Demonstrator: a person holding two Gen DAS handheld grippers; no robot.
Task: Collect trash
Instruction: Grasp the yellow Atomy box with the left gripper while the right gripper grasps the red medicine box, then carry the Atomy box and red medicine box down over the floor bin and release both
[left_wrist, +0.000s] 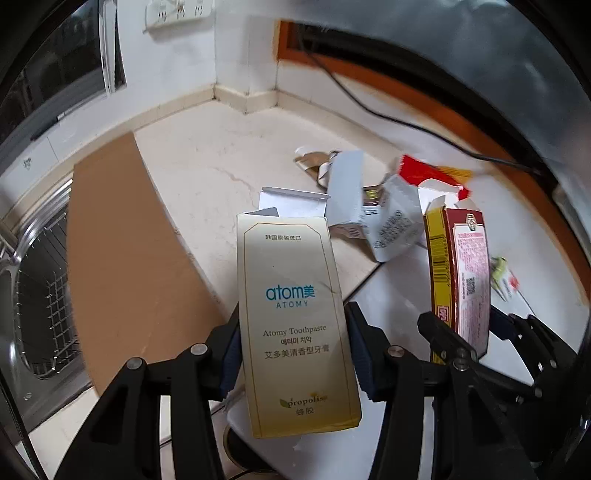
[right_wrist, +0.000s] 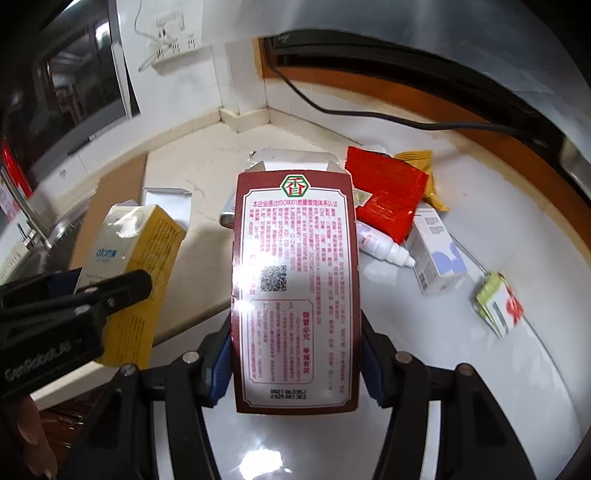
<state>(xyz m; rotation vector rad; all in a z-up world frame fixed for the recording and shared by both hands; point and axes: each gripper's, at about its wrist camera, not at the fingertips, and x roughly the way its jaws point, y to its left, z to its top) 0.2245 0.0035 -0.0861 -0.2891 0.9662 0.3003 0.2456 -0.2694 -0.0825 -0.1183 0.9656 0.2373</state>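
Note:
My left gripper (left_wrist: 291, 347) is shut on a cream Atomy toothpaste box (left_wrist: 295, 317), held above the counter; the box also shows in the right wrist view (right_wrist: 129, 266). My right gripper (right_wrist: 295, 354) is shut on a dark red box with white printed panel (right_wrist: 295, 288), also seen in the left wrist view (left_wrist: 461, 280) to the right of the toothpaste box. More trash lies beyond: a red foil wrapper (right_wrist: 388, 195), a small white dropper bottle (right_wrist: 384, 247), a white and blue carton (right_wrist: 436, 254), a green and white packet (right_wrist: 498, 302) and a crumpled white carton (left_wrist: 395, 225).
A brown cardboard sheet (left_wrist: 125, 251) lies on the pale stone counter (left_wrist: 221, 155) beside a steel sink with a wire rack (left_wrist: 40, 288). A black cable (right_wrist: 369, 114) runs along the back, under a wall socket (right_wrist: 173, 40). A window frame (left_wrist: 406, 85) bounds the right.

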